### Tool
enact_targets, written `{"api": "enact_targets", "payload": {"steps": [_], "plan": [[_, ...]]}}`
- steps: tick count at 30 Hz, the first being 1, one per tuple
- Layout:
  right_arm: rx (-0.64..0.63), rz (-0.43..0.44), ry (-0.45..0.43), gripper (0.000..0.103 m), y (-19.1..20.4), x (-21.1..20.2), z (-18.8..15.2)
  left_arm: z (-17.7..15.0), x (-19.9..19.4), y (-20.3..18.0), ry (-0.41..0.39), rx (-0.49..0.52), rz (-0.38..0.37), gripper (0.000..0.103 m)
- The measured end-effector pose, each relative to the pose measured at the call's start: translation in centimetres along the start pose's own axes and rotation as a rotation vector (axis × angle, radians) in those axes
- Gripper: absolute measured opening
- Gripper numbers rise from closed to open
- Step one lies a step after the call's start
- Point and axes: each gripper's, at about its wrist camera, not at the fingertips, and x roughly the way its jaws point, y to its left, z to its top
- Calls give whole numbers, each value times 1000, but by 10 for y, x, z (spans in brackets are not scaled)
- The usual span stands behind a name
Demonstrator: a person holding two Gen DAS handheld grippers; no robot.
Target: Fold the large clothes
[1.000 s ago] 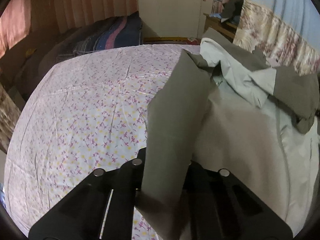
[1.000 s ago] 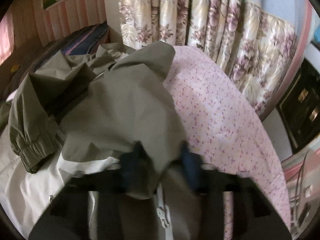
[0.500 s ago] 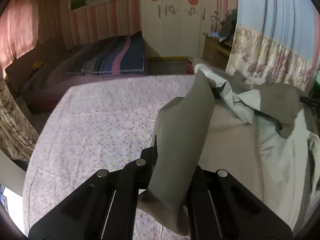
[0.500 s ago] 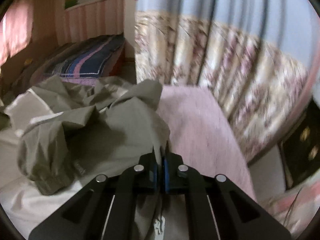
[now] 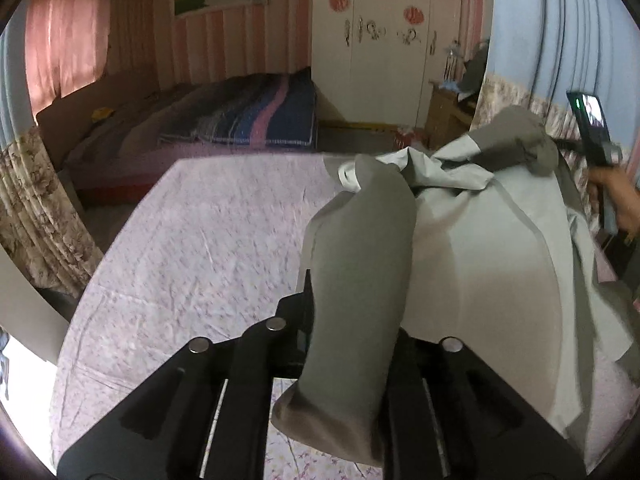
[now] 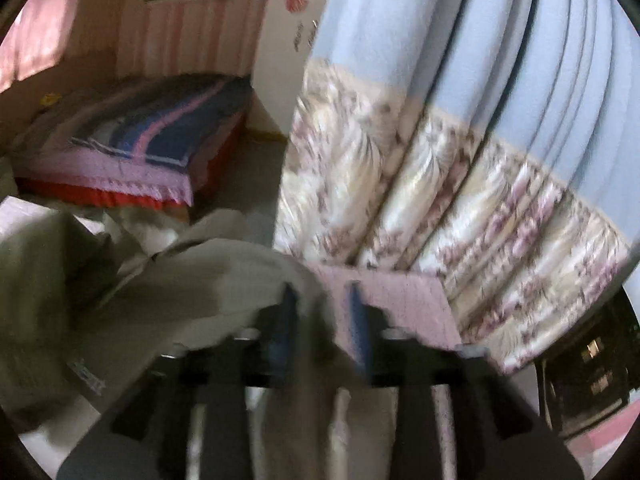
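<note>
jacket [image 5: 480, 280]: olive-and-pale, rumpled | left gripper [image 5: 352, 304]: fingers grasping olive fold | right gripper [image 6: 320, 312]: fingers just parted

Rumpled grey-green jacket [image 5: 480, 272] across bed

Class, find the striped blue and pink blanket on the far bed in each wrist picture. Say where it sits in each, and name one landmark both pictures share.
Left wrist view: the striped blanket lies in the upper middle, on the far bed beyond the flowered sheet.
Right wrist view: the striped blanket lies in the upper left, blurred, left of the curtain.
Shared landmark: the grey-green jacket in the foreground.
</note>
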Motion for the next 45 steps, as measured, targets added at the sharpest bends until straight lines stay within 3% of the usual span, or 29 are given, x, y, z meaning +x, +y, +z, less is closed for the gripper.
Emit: {"api": "enact_targets", "payload": {"steps": [1,2,3,4,5,6,14,19,22,30,35,36,37,40,43,45], "plan": [[7,-3,-21,62,0,-8,-7,-5,7,-2,15,11,20,18],[5,4,-42,67,-1,-16,-12,-9,9,-2,23,8,19,30],[-21,5,-73,70,-1,-31,-23,-15,7,1,20,-2,4,50],[-31,2,-78,70,0,-38,-29,-19,3,3,6,-14,-12,62],[-38,10,-79,70,-2,-53,-43,-23,-3,6,-10,-27,-24,84],[-27,22,-80,70,-5,-64,-53,-26,-7,7,-21,-30,-30,87],[134,114,-96,76,-22,-200,-210,-74,-35,7,-59,35,14,91],[196,182,5,76,-10,-253,-305,-114,-69,4,-93,10,1,92],[173,191,39,76,7,-274,-341,-140,-90,-3,-104,-6,-7,93],[162,293,92,76,42,-284,-368,-184,-105,-22,-69,-24,-42,93],[175,381,162,75,54,-273,-372,-187,-103,-24,-57,-57,-55,94],[172,392,167,69,57,-272,-373,-187,-102,-24,-55,-59,-57,94],[165,405,168,47,59,-271,-373,-186,-101,-23,-52,-58,-58,94],[122,413,165,7,66,-268,-369,-183,-99,-22,-50,-51,-52,94],[141,429,133,0,56,-270,-362,-177,-96,-22,-51,-46,-50,94],[123,386,60,0,48,-281,-354,-173,-95,-24,-53,-39,-52,94]]}}
